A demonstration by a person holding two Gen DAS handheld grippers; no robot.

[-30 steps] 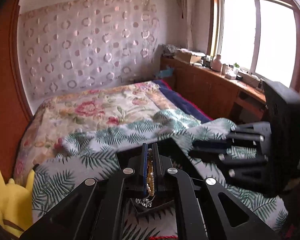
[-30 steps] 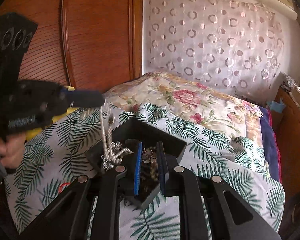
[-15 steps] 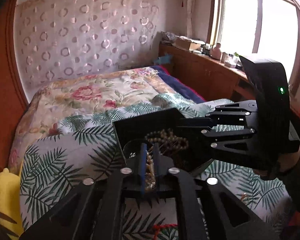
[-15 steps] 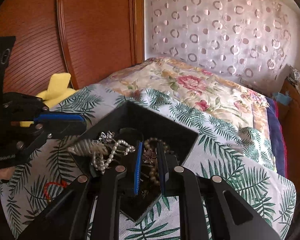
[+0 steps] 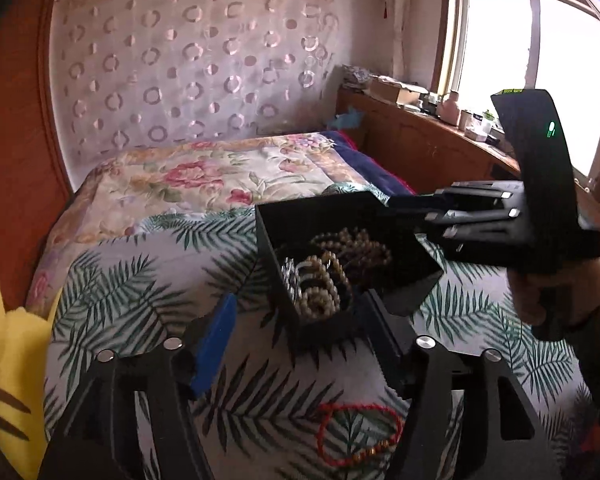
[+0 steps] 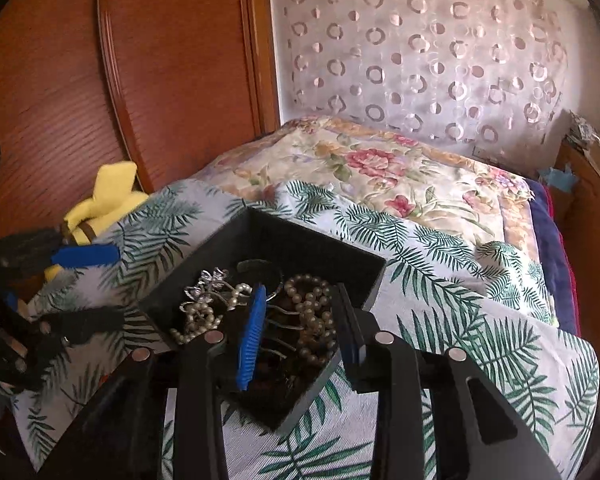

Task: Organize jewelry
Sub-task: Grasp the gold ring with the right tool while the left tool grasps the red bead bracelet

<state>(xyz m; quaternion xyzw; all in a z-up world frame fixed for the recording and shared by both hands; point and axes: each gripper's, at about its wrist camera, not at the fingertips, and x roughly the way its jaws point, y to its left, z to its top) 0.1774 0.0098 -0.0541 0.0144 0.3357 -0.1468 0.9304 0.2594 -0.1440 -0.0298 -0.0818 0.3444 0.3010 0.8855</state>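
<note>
A black jewelry box [image 5: 268, 228] [image 6: 296, 240] sits on the palm-print bedspread. It holds a pearl necklace [image 5: 320, 292] [image 6: 198, 316], a brown bead strand [image 5: 360, 244] [image 6: 312, 320] and a silver piece [image 6: 208, 284]. My left gripper [image 5: 296, 336] is open and empty, just before the box's near corner. My right gripper [image 6: 300, 328] is open, its fingers over the box and the beads; it also shows in the left wrist view [image 5: 420, 204] at the box's right rim. A red bead bracelet [image 5: 360, 432] lies on the spread between the left gripper's arms.
A yellow plush toy [image 5: 4, 380] [image 6: 100, 200] lies at the bed's left edge by the wooden wardrobe [image 6: 120, 80]. A floral quilt [image 5: 204, 176] covers the far bed. A wooden ledge [image 5: 420, 136] with small items runs under the window.
My left gripper has opened and let the pearl necklace drop into the box, then drawn back. My right gripper has opened wider over the box.
</note>
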